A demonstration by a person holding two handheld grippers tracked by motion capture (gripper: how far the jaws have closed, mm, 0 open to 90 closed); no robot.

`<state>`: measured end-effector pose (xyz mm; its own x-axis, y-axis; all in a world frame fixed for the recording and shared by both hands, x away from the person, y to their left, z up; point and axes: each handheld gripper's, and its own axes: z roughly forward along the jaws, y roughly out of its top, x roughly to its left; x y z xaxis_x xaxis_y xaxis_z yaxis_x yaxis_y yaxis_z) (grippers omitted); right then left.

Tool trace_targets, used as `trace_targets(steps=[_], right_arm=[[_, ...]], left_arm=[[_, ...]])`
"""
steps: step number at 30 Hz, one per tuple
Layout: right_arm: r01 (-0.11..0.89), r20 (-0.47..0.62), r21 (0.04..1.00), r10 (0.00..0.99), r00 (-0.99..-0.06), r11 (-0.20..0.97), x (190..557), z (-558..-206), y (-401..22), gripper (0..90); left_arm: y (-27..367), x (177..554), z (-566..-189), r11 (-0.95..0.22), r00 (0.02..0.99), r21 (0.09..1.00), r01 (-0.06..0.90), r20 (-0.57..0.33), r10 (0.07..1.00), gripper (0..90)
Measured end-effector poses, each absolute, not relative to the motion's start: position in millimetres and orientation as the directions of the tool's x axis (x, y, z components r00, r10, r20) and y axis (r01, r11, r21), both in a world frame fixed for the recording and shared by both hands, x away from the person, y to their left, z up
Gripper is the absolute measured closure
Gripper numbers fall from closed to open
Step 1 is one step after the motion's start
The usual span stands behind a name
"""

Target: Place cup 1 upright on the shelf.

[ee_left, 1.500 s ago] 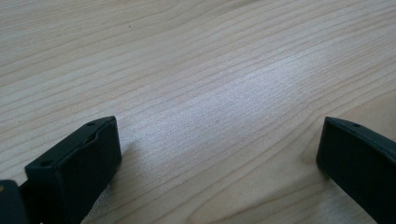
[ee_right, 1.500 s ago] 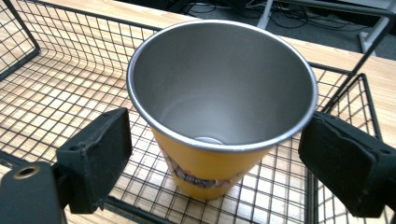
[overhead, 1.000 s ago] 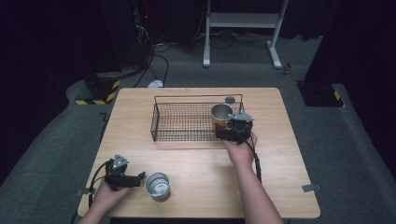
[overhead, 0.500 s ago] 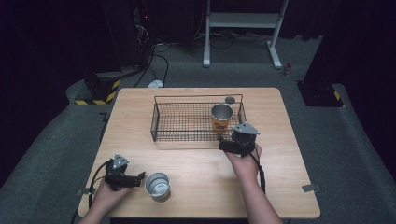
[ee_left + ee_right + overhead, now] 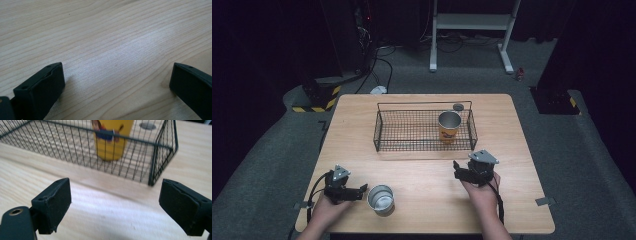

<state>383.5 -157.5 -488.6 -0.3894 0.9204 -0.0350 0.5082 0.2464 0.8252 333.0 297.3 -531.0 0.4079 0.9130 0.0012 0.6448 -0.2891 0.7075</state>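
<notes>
A yellow cup (image 5: 448,127) (image 5: 110,140) stands upright in the right part of a black wire basket (image 5: 384,133) (image 5: 152,170) at the middle of the table. My right gripper (image 5: 458,169) (image 5: 115,208) is open and empty, a little in front of the basket's right front corner. A silver metal cup (image 5: 380,199) stands upright near the front left edge. Just left of it, my left gripper (image 5: 363,191) (image 5: 116,85) rests open over bare wood, its jaws pointing at the cup.
A small grey round lid (image 5: 458,106) (image 5: 147,125) lies on the wooden table (image 5: 512,130) behind the basket. Beyond the table stand a white metal frame (image 5: 472,22) and a yellow-black striped block (image 5: 317,102) on the grey floor.
My right gripper has drawn back out of the basket toward the front edge, leaving the yellow cup standing inside. The left gripper has stayed where it was.
</notes>
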Motion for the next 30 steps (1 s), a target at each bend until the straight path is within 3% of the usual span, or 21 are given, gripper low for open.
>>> trace_targets(steps=[18,30], right_arm=[[0.645,-0.046,0.712,0.935,-0.351,0.277,358,-525,-173,13.4],[0.654,-0.014,0.704,0.927,-0.375,0.275,360,-525,-175,14.2]], left_arm=[[297,333,-531,-0.291,0.408,0.708,0.644,0.004,0.913,0.2],[300,332,-530,-0.275,0.381,0.706,0.652,0.008,0.924,0.6]])
